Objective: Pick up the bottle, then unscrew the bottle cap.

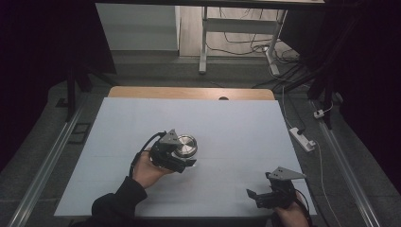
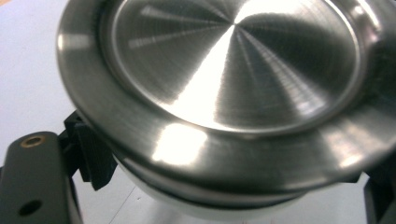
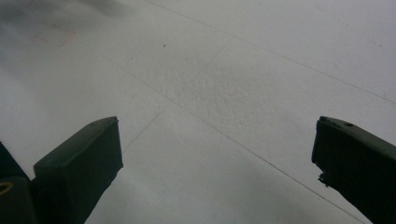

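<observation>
A round, shiny steel dish with a broad rim sits near the middle of the white table top. My left gripper reaches it from the near left and is shut on its near edge. In the left gripper view the steel dish looms very close, with a white underside below its rim and my black fingers against its lower sides. My right gripper rests low at the table's near right corner, open, with bare white table top between its fingers.
A strip of wooden edge runs along the table's far side. On the floor to the right lie a white power strip and cables. White desk legs stand behind the table. Metal rails flank it.
</observation>
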Action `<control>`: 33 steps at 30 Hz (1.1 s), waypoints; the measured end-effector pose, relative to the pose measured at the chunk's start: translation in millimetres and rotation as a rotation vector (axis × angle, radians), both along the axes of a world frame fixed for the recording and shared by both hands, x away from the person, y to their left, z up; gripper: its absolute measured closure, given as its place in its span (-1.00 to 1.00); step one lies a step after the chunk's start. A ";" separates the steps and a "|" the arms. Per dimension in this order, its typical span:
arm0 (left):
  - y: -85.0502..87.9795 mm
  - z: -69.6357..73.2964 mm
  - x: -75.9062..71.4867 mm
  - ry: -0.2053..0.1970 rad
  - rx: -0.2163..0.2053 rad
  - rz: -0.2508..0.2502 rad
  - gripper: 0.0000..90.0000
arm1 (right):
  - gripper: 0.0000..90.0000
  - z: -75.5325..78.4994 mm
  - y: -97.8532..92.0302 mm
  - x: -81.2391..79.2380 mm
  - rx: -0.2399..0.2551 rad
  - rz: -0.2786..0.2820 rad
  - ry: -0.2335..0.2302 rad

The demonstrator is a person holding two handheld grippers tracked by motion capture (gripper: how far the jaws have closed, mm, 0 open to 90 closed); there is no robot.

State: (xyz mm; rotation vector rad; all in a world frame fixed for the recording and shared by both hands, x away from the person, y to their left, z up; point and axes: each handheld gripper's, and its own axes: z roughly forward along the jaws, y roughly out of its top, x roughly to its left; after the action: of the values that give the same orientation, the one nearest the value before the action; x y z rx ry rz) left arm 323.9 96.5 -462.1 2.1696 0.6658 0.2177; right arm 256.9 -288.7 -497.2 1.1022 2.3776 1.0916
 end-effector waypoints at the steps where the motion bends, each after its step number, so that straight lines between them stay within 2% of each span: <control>1: -0.3 0.0 -0.2 0.000 0.002 0.000 -0.66 | -0.95 0.0 0.0 -0.1 -0.001 -0.001 -0.001; 11: -3.3 1.6 -1.5 0.004 -0.001 -0.014 -0.66 | -0.99 2.1 -2.1 -0.9 0.028 -0.008 -0.014; 17: -4.4 1.9 -2.5 -0.002 0.006 -0.013 -0.66 | -1.00 5.8 2.9 -2.3 0.057 0.018 -0.021; 26: -5.8 0.8 -2.9 0.002 0.010 -0.027 -0.66 | -1.00 17.5 17.1 -4.8 0.094 0.070 -0.066; 28: -5.4 0.7 -2.8 0.006 -0.001 -0.045 -0.66 | -1.00 20.9 21.0 -5.2 0.104 0.084 -0.080; 33: -7.3 1.7 -4.0 0.002 0.005 -0.062 -0.66 | -1.00 28.8 30.2 -4.4 0.136 0.116 -0.097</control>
State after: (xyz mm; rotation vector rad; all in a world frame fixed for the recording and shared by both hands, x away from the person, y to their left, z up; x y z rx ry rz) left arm 319.8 89.2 -460.4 2.1918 0.5990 0.1845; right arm 252.5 -258.5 -468.4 0.9397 2.3455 1.3325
